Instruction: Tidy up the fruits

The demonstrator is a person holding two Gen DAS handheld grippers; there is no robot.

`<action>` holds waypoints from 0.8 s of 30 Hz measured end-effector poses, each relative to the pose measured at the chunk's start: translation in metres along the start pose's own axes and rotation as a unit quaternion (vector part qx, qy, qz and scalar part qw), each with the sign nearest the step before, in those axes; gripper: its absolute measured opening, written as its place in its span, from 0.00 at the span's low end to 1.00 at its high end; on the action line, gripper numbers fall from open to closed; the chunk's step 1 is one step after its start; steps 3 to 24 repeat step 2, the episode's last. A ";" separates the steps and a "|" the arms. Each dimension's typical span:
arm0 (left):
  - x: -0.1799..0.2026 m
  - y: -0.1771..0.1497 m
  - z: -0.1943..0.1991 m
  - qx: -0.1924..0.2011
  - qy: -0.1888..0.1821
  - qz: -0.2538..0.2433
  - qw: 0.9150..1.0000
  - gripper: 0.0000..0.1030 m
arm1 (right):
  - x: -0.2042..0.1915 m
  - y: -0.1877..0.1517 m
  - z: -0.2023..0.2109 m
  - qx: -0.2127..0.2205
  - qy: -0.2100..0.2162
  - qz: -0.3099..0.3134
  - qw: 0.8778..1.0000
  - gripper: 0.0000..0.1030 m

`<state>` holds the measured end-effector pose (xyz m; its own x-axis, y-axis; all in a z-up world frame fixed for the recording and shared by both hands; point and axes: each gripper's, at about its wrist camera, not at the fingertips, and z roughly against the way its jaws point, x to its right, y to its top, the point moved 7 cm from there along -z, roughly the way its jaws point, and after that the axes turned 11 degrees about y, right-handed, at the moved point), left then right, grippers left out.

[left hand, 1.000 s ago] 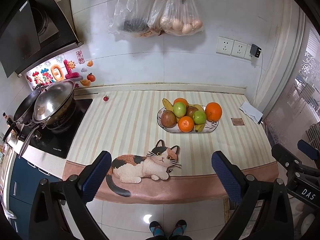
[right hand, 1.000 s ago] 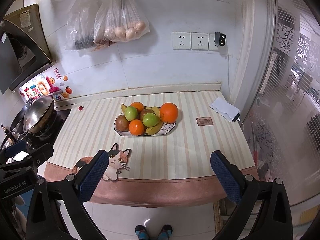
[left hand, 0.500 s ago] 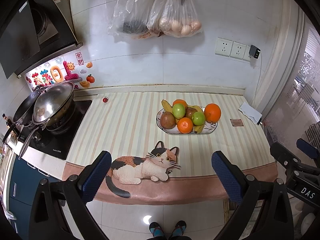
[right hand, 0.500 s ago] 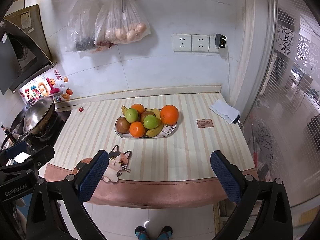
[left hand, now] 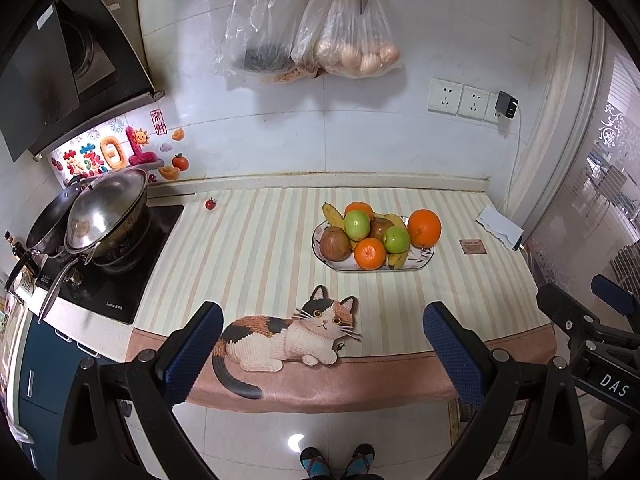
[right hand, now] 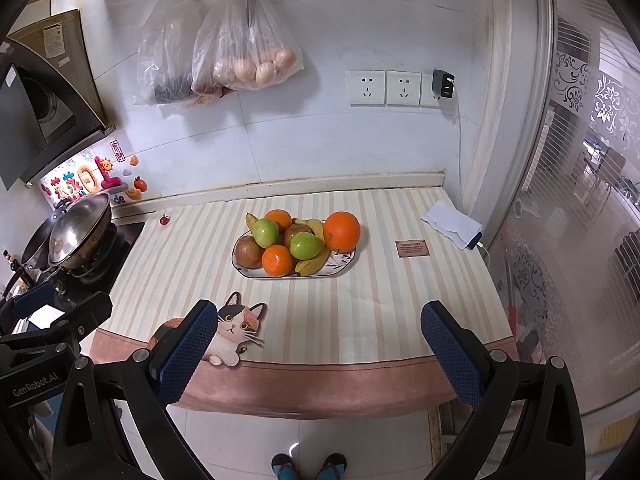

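So both grippers are just hanging in the air in front of the counter, well short of the fruit. The left gripper [left hand: 320, 344] has its blue textured pads spread wide with nothing between them, and the right gripper [right hand: 318, 340] is the same, wide apart and empty. The fruit sits piled on a white oval patterned plate [right hand: 340, 266] in the middle of the cream striped counter mat [right hand: 360, 312]: a big round orange [right hand: 341, 232] at the plate's right end, two green apples [right hand: 267, 233], smaller oranges, brownish fruit and yellow bananas [right hand: 316, 262]. A calico cat picture [left hand: 288, 336] lies near the mat's front edge.
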<state>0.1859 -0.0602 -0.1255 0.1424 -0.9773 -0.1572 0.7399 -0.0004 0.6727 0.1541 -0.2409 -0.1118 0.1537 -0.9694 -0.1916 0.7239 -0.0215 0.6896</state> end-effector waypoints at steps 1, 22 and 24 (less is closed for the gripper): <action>0.000 0.000 0.000 0.001 0.000 0.000 1.000 1.00 | 0.000 0.000 0.000 0.000 0.000 0.000 1.000 1.00; -0.001 0.001 0.001 0.002 -0.001 0.000 1.000 1.00 | 0.000 0.000 0.000 0.000 0.000 -0.001 1.000 1.00; -0.001 0.001 0.001 0.002 -0.001 0.000 1.000 1.00 | 0.000 0.000 0.000 0.000 0.000 -0.001 1.000 1.00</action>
